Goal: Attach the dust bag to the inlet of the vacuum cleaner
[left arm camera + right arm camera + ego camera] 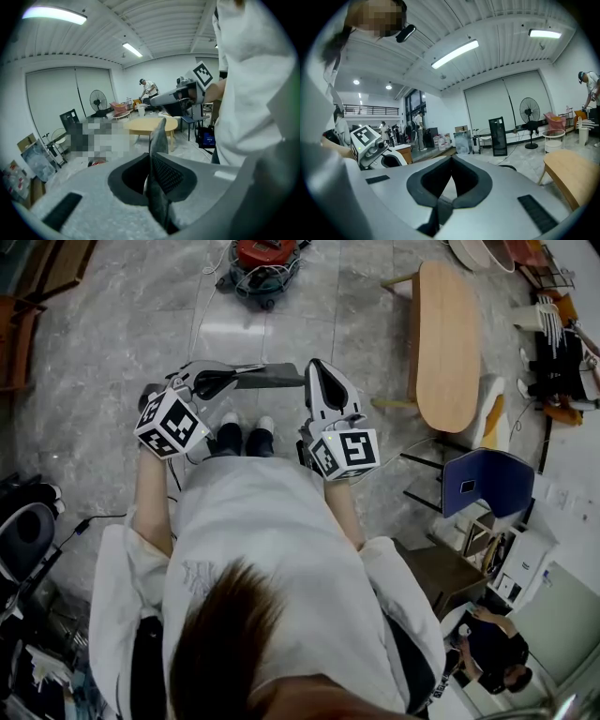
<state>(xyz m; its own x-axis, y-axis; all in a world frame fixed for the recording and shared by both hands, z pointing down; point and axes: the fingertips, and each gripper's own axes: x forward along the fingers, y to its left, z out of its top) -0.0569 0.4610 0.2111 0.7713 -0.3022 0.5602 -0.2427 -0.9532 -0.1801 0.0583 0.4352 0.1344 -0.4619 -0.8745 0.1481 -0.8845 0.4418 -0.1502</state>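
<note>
I'm clamping my left fingers [93, 197] on the gray dust bag [158, 140], showing edge-on only; right fingers [511, 187] pressing together, empty; vacuum [262, 263] cropped.

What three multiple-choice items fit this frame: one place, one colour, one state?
1. Where is the red vacuum cleaner? A: on the wooden table. B: on the floor, ahead of the person. C: on a shelf.
2. What colour is the chair at the person's right? A: blue. B: red. C: green.
3. How do the left tongs stand? A: wide open, empty. B: shut, empty. C: shut on the grey dust bag.
Answers: 1 B, it stands on bare grey floor in the head view; 2 A, its seat shows blue there; 3 C, the left gripper view shows the grey sheet pinched in them.
</note>
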